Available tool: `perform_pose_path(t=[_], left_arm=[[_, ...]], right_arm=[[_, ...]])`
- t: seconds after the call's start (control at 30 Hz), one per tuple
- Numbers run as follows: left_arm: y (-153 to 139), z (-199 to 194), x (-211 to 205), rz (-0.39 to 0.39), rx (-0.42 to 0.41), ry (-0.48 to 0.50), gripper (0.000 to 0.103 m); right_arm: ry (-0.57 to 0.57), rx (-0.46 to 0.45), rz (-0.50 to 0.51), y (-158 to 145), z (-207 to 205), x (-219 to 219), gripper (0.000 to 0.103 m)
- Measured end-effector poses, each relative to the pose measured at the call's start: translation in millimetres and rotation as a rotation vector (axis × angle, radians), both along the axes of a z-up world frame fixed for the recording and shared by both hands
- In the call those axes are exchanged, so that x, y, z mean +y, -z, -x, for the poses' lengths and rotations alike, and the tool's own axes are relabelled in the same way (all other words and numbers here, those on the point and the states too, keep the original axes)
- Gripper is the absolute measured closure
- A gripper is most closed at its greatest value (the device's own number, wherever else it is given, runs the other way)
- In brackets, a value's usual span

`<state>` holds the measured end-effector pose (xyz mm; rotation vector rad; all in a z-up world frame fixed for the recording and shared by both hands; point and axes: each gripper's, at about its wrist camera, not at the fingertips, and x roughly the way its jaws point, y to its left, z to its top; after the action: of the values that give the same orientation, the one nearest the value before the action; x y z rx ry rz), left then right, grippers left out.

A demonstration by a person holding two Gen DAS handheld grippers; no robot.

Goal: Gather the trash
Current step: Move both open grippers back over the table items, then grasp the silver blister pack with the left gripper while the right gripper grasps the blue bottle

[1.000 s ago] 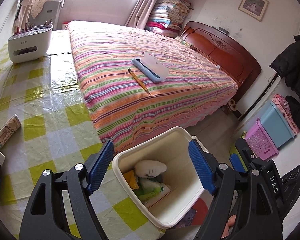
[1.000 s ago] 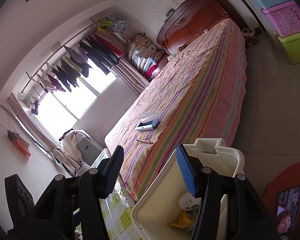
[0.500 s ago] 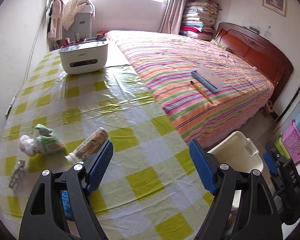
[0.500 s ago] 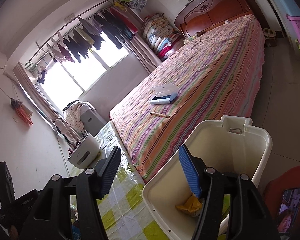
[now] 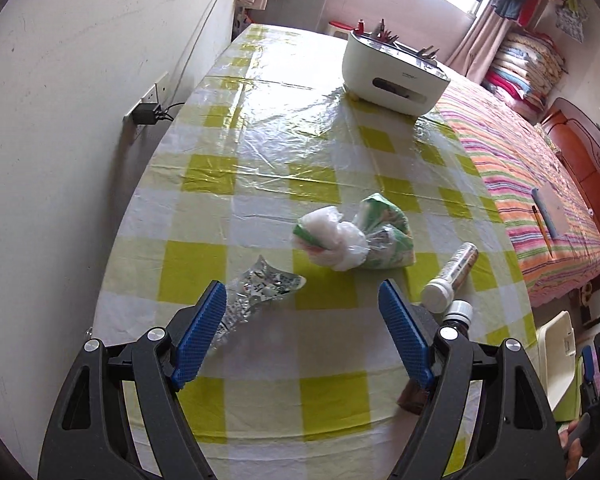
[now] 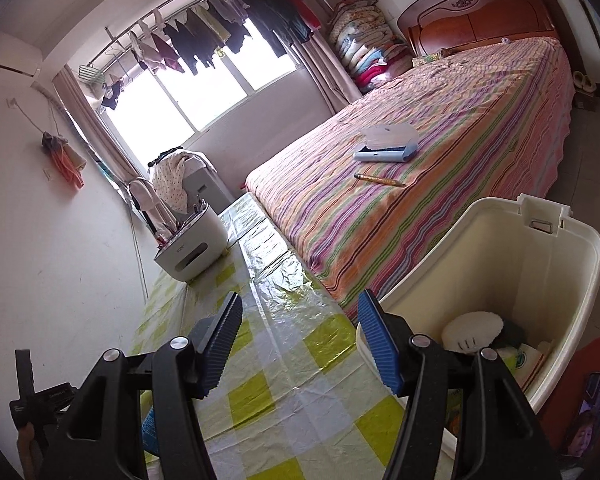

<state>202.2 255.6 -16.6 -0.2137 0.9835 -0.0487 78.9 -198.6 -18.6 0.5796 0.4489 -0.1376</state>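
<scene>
Left wrist view: a second ago this camera looked down into the white bin beside the bed, half a second ago it had swung onto the checked tablecloth; now it faces the table (image 5: 260,152) squarely, trash spread ahead; left gripper (image 5: 300,340) stands wide open, nothing between the blue pads, width unchanged across the frames; crumpled foil wrapper (image 5: 256,294) lies just beyond the left pad, its near end running behind that pad, contact cannot be told; white plastic bag (image 5: 332,240) and green packet (image 5: 388,236) lie touching each other, ahead and centre, apart from the gripper; a white-capped tube (image 5: 450,276) and a dark bottle (image 5: 458,316) lie just beside the right finger, outside the jaws; white tissue box (image 5: 396,80) at the far end; bin (image 5: 556,360) partly in view at right edge below the table. Right wrist view: bin (image 6: 540,280) was directly under the jaws a second ago, now sits right of them, against the table edge, holding a white wad (image 6: 474,330) and other scraps; right gripper (image 6: 298,340) about half open and empty, jaws have just been opening, over bare tablecloth; striped bed (image 6: 440,140) beyond.
</scene>
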Motion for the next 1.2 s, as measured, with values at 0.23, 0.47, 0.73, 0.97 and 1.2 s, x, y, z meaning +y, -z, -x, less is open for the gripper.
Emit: perform_pose_path(t=[0.23, 0.47, 0.73, 0.97, 1.2], left_arm=[[28, -17, 20, -0.072, 0.069, 0.035, 0.026], [48, -29, 15, -0.037, 0.157, 0.118, 0.026], [54, -25, 3, 0.04, 0.205, 0.171, 0.026], [59, -24, -18, -0.024, 0.219, 0.175, 0.027], [57, -28, -17, -0.032, 0.213, 0.106, 0.066]], right_arm=[[-0.074, 0.022, 0.038, 4, -7, 33, 0.044], [-0.091, 0.039, 0.078, 5, -7, 44, 0.044], [-0.112, 0.044, 0.093, 7, -10, 54, 0.044], [-0.169, 0.045, 0.129, 7, -15, 78, 0.044], [-0.229, 0.06, 0.164, 11, -24, 109, 0.044]])
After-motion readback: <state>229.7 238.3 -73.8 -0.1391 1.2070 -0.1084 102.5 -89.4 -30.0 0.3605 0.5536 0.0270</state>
